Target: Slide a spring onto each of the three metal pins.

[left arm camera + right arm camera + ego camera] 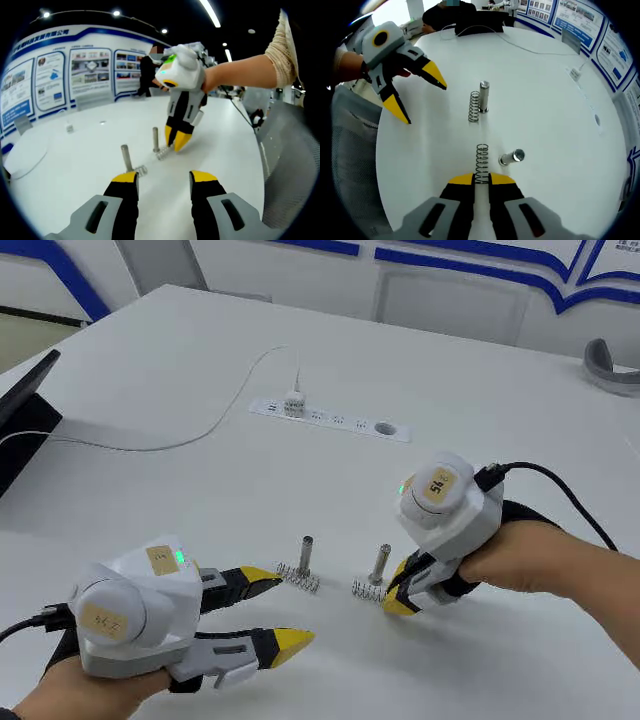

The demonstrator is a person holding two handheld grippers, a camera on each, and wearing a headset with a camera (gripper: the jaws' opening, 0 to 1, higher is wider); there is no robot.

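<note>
While 2 metal pins stand upright on the white table (200, 370), the first pin (380, 562) has the held spring (481, 165) lying level just beside its foot. The spring's long axis runs straight out from the right gripper (481, 178), whose jaws are pinched tight on its near end. The loose spring (298, 577) lies flat at the base of the second pin (305, 552). The left gripper (294, 610) hangs near it, jaws spread wide, gripping nothing.
</note>
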